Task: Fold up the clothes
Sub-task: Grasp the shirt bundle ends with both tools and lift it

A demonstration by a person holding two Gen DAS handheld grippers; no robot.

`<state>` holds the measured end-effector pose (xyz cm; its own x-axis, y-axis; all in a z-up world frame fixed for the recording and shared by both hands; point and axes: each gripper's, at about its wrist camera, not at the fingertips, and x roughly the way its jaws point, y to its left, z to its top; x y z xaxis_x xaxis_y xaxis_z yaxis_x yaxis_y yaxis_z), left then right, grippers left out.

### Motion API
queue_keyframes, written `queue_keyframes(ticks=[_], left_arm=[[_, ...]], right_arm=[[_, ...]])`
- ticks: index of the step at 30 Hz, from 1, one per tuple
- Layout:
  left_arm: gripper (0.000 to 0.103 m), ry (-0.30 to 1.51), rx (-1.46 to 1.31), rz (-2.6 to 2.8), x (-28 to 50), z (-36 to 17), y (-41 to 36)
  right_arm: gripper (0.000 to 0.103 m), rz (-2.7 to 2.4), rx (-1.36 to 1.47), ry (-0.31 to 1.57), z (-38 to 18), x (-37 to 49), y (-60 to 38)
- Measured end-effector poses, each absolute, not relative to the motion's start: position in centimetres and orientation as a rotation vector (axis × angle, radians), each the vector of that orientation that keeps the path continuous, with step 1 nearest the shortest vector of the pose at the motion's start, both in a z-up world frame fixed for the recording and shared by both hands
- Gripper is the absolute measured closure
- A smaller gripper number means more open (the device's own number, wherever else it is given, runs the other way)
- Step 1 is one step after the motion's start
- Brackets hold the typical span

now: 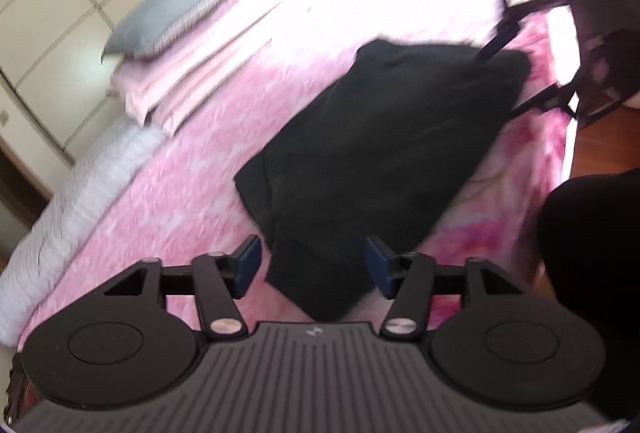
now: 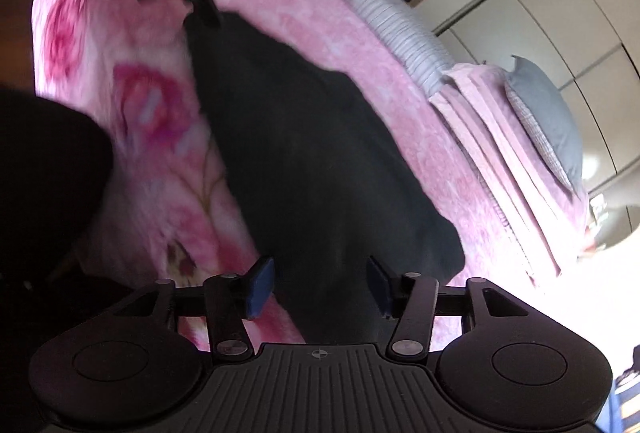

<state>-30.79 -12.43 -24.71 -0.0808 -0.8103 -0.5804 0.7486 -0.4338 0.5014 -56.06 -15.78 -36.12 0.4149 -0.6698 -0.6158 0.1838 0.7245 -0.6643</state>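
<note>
Black garment (image 1: 384, 149) lying folded on the pink bedspread (image 1: 168, 201), one end under each gripper. Left gripper (image 1: 312, 265) above the near end, jaws apart, blue pads (image 1: 249, 265) clear of the cloth, nothing gripped. Right gripper (image 2: 318, 287) over the opposite end, jaws likewise apart and empty, dark cloth showing between them. Folded pink blankets (image 1: 192, 73) topped by a grey pillow (image 1: 168, 21) further along the bed. Both views blurred.

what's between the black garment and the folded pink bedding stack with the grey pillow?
Only bare pink blanket. The left wrist view shows an uncovered stretch from the black garment to the folded pink bedding stack under the grey pillow.
</note>
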Motion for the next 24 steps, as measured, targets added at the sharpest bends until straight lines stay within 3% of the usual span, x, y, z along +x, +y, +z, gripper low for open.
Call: queue_keyframes(ticks=[5, 6, 7, 8, 13, 15, 17, 18, 19, 21, 23, 24], left_arm=[[0.042, -0.217, 1.113, -1.765, -33.4, -27.4, -11.4], [0.041, -0.252, 1.133, -1.759, -34.1, -27.9, -11.6], [0.041, -0.289, 1.151, -1.752, -34.7, -28.5, -11.8], [0.041, -0.325, 1.172, -1.738, -35.3, -29.0, -12.3], [0.045, -0.516, 1.297, -1.619, -37.8, -31.0, -15.1], [0.064, -0.574, 1.356, -1.578, -38.4, -31.7, -15.9], [0.073, -0.607, 1.407, -1.56, -38.6, -32.2, -16.5], [0.084, -0.623, 1.432, -1.55, -38.8, -32.4, -16.8], [0.086, -0.633, 1.443, -1.55, -38.8, -32.5, -16.8], [0.089, -0.65, 1.456, -1.553, -38.6, -32.8, -16.7], [0.09, -0.638, 1.45, -1.569, -38.3, -32.8, -16.7], [0.09, -0.626, 1.442, -1.577, -38.2, -32.6, -16.8]], right_arm=[[0.051, -0.552, -0.676, 1.067, -38.7, -54.2, -16.7], [0.053, -0.554, -0.657, 1.056, -38.3, -54.1, -17.0], [0.067, -0.559, -0.624, 1.041, -37.8, -54.1, -17.5], [0.072, -0.564, -0.591, 1.026, -37.2, -54.2, -17.9], [0.076, -0.576, -0.534, 0.966, -34.3, -54.8, -18.9], [0.076, -0.577, -0.528, 0.958, -33.8, -55.0, -19.0], [0.076, -0.573, -0.516, 0.957, -34.2, -54.9, -19.1], [0.076, -0.572, -0.517, 0.956, -34.5, -54.9, -19.0], [0.076, -0.573, -0.522, 0.953, -34.9, -54.9, -18.8], [0.067, -0.583, -0.545, 0.954, -35.7, -55.2, -18.3], [0.044, -0.593, -0.576, 0.964, -37.0, -55.5, -17.6], [0.042, -0.593, -0.593, 0.967, -37.6, -55.8, -17.1]])
